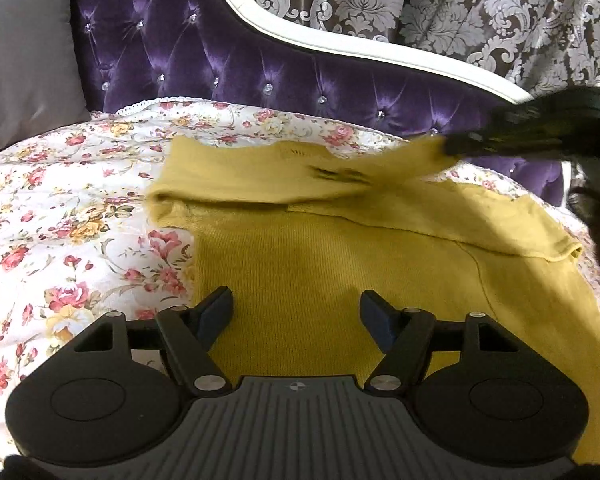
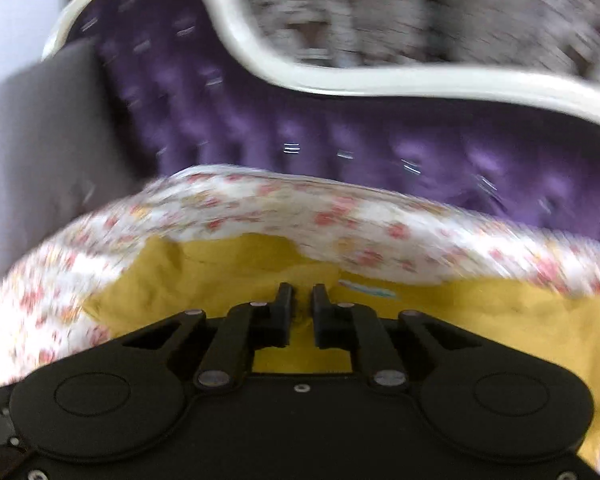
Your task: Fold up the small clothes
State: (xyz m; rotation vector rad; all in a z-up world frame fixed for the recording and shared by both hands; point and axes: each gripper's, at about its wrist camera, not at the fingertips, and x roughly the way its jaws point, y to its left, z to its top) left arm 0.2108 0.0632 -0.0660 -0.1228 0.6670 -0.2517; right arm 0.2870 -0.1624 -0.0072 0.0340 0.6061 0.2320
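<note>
Spread wide over the sweater [image 1: 300,280], the left gripper [image 1: 296,312] grips nothing as the garment lies on the floral quilt [image 1: 60,240], one sleeve drawn across. From the right wrist, the right gripper [image 2: 300,300] pinches sweater knit. Risk: with nothing pinning the body, a hard pull could drag the sweater askew.

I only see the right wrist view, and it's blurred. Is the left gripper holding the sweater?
Observer: No. The left gripper is open over the sweater, with nothing pinched between its jaws.
Operator: And where on the sweater is my right gripper?
Observer: The right gripper is shut on a corner at the sweater's far right, holding it raised off the quilt.
</note>
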